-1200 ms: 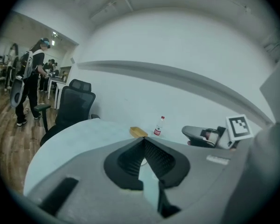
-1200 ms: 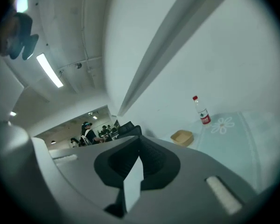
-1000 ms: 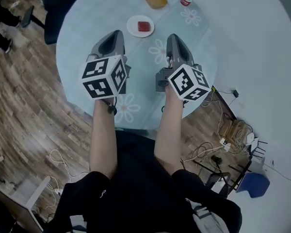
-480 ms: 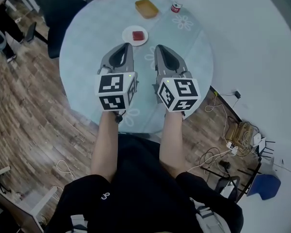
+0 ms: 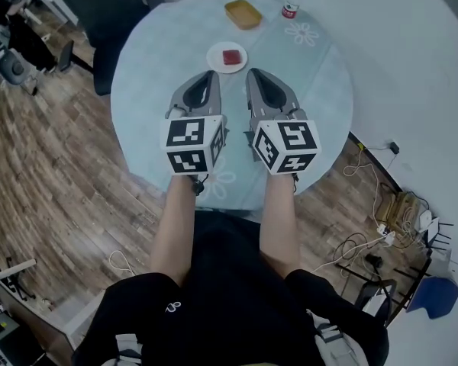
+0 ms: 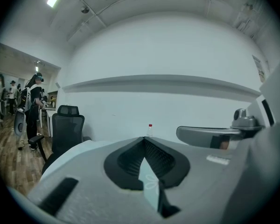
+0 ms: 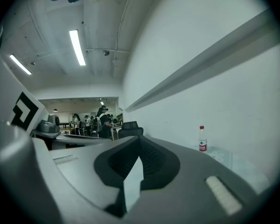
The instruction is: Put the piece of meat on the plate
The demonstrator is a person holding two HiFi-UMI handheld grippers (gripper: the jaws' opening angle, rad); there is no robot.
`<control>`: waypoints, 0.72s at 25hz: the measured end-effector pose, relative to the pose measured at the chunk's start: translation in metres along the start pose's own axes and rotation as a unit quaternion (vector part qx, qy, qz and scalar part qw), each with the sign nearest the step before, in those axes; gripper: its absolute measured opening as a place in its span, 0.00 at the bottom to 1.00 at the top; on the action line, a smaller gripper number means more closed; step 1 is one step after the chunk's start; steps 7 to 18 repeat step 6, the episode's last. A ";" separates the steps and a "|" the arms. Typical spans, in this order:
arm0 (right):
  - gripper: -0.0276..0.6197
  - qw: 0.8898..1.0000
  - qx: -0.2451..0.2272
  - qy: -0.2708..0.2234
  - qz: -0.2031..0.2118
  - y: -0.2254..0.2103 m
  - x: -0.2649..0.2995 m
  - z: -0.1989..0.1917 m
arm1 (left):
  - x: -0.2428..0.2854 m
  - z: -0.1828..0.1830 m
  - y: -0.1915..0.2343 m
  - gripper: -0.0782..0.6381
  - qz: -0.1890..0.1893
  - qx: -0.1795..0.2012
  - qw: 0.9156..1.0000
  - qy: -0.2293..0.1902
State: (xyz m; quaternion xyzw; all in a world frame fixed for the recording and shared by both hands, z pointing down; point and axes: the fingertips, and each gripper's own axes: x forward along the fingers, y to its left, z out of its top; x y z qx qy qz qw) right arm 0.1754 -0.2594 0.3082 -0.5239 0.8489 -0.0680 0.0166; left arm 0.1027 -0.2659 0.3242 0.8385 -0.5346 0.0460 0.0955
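A red piece of meat (image 5: 230,57) lies on a small white plate (image 5: 217,56) toward the far side of the round table (image 5: 313,90). My left gripper (image 5: 212,74) and right gripper (image 5: 252,72) hover side by side just short of the plate, both pointing at it and apart from it. In the left gripper view the left gripper (image 6: 143,138) has its jaws meeting at the tip, with nothing between them. The right gripper (image 7: 139,139) looks the same in the right gripper view: shut and empty. Plate and meat are hidden in both gripper views.
A yellow dish (image 5: 243,14) and a red-capped bottle (image 5: 291,0) stand at the table's far edge; the bottle (image 6: 150,129) (image 7: 202,139) also shows in both gripper views. A black office chair (image 5: 107,17) stands at the far left. Cables lie on the wooden floor at the right.
Both grippers have drawn closer together and rolled, so their marker cubes now sit squarer. The meat has stayed on the plate.
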 end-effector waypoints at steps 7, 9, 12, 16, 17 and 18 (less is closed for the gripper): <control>0.05 1.000 -0.011 -0.001 0.002 -0.002 -0.005 0.004 | 0.006 0.000 -0.014 0.10 -0.011 0.007 1.000 -0.003; 0.05 1.000 -0.011 -0.001 0.002 -0.002 -0.005 0.004 | 0.006 0.000 -0.014 0.10 -0.011 0.007 1.000 -0.003; 0.05 1.000 -0.011 -0.001 0.002 -0.002 -0.005 0.004 | 0.006 0.000 -0.014 0.10 -0.011 0.007 1.000 -0.003; 0.05 1.000 -0.011 -0.001 0.002 -0.002 -0.005 0.004 | 0.006 0.000 -0.014 0.10 -0.011 0.007 1.000 -0.003; 0.05 1.000 -0.011 -0.001 0.002 -0.002 -0.005 0.004 | 0.006 0.000 -0.014 0.10 -0.011 0.007 1.000 -0.003; 0.05 1.000 -0.011 -0.001 0.002 -0.002 -0.005 0.004 | 0.006 0.000 -0.014 0.10 -0.011 0.007 1.000 -0.003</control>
